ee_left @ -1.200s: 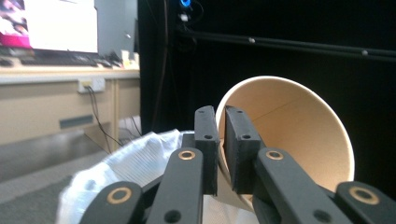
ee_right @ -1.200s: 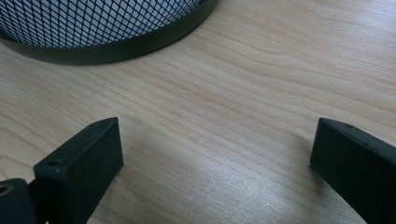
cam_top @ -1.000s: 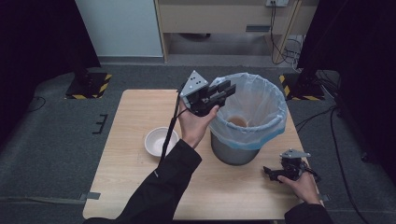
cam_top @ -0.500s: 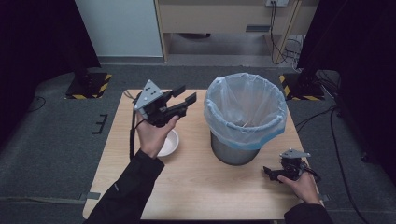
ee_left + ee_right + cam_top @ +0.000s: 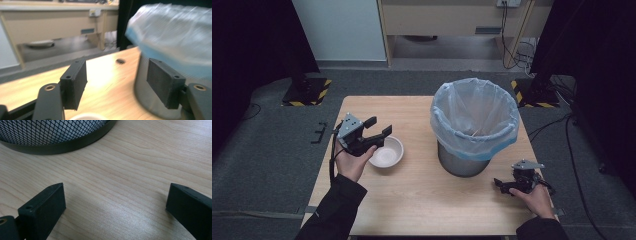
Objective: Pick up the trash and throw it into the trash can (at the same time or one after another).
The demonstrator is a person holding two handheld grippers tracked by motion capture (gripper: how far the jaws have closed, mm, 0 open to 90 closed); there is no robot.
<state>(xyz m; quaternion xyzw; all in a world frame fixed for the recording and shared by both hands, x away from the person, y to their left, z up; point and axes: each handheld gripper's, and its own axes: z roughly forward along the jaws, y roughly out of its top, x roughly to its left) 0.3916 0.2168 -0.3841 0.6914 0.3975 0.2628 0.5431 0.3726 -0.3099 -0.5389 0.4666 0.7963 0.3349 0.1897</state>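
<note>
My left gripper [image 5: 379,127] hangs above the left half of the wooden table [image 5: 417,200], just over the left rim of a white bowl [image 5: 387,151]. Its jaws have just been opening and stand open, nothing between them; the left gripper view shows the same open gripper [image 5: 117,82] with the bowl's rim [image 5: 86,116] at the bottom edge. A mesh waste bin [image 5: 464,160] lined with a pale blue bag [image 5: 475,117] stands to the right. My right gripper [image 5: 501,186] rests low on the table near the bin's base, open and empty, with bare wood between its fingertips [image 5: 115,200].
The bin's black mesh base [image 5: 57,135] lies just ahead of the right gripper. A cable trails from the left gripper down along the forearm. Grey floor surrounds the table, with a cabinet [image 5: 452,15] and yellow-black striped stand feet [image 5: 307,92] beyond its far edge.
The left hand swung from over the bin's rim leftward and down to the bowl, and its jaws opened wider. The right hand stayed where it was.
</note>
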